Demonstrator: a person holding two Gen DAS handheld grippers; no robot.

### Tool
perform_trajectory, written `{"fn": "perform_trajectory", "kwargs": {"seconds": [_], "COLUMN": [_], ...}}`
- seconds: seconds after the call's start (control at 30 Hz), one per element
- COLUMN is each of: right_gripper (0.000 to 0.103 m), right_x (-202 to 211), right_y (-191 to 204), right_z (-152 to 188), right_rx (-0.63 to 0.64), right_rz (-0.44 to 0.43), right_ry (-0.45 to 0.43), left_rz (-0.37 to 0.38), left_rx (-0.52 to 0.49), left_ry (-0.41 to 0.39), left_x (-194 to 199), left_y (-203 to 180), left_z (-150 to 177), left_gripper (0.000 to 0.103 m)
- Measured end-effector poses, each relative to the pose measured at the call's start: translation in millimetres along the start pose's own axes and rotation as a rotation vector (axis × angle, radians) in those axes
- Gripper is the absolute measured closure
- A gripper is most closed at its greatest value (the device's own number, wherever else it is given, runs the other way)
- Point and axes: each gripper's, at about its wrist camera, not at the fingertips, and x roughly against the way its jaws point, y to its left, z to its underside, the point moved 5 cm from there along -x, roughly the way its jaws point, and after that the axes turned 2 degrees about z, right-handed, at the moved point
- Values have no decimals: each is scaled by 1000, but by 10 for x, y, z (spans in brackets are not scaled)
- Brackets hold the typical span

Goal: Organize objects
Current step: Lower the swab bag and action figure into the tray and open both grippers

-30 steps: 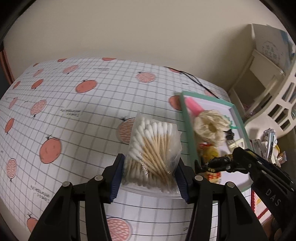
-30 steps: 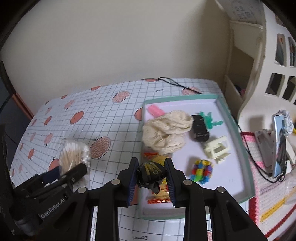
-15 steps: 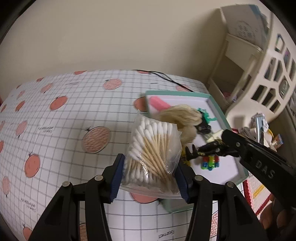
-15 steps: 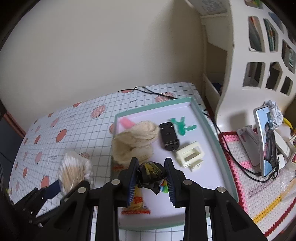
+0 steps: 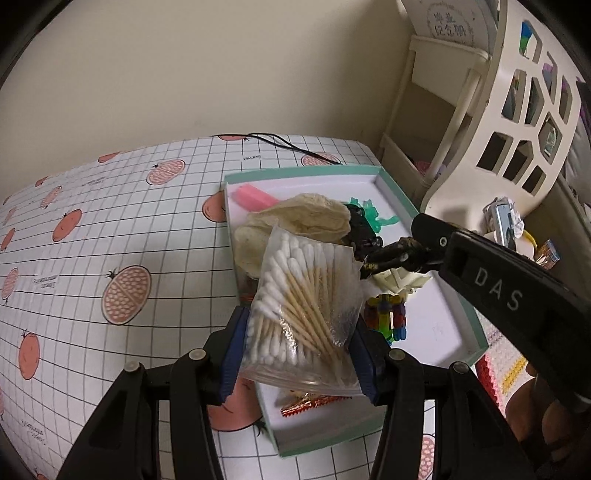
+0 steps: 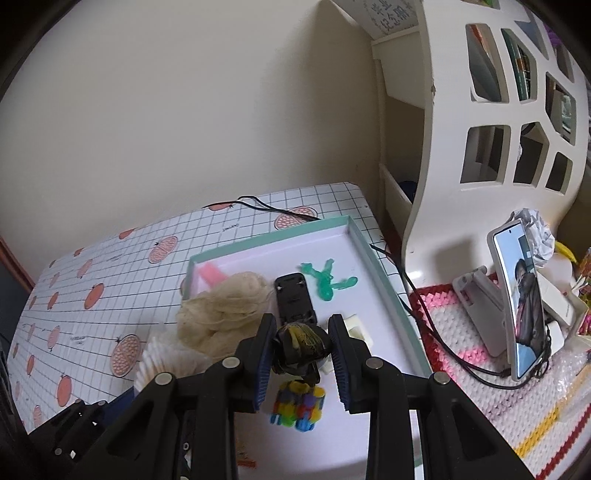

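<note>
Both grippers have drifted right over the last second, off the bare tablecloth and over the teal-rimmed tray [image 5: 391, 186]. The left gripper [image 5: 298, 349] is clamped on a clear bag of cotton swabs [image 5: 303, 310], and the right gripper [image 6: 301, 360] is pinching a small black-and-yellow toy [image 6: 301, 341], both lifted clear of the tray.

What matters next: the swab bag hangs over the tray's near left corner, sticks fanning up toward 12–1 o'clock from the jaws, so the long axis runs roughly along the fingers. Free tray floor lies off toward 2 o'clock in the left wrist view, past the colourful block toy [image 5: 386, 317]. The right gripper sits nearer the tray middle, with the block toy at 6 o'clock below its jaws and a black holder [image 6: 295, 299] at 12. Cream yarn-like bundle [image 6: 225, 306] is at 10 o'clock.

Readable text: "DAS" on the right gripper's body, Chinese characters on a card [image 5: 454, 24] atop the white shelf [image 6: 480, 110], too blurry to read properly. A phone [image 6: 522, 299] stands on a stand at 3 o'clock.
</note>
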Motion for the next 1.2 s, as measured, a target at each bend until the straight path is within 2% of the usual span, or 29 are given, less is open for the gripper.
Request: {"fn": "perform_trajectory", "kwargs": {"seconds": [0.27, 0.83, 1.2], "right_gripper": [72, 71, 71], "right_x": [-145, -263, -267], "right_y": [-3, 18, 20], "right_z": [144, 346, 386], "right_rx": [48, 85, 81], "right_rz": [31, 26, 18], "right_ry": [40, 126, 130], "left_rz": [1, 18, 24], "left_rx": [-10, -46, -72], "left_ry": [32, 86, 93], "left_x": [-138, -205, -132], "left_y": [-54, -132, -136], "left_z": [51, 120, 129], "left_gripper": [49, 48, 44]}}
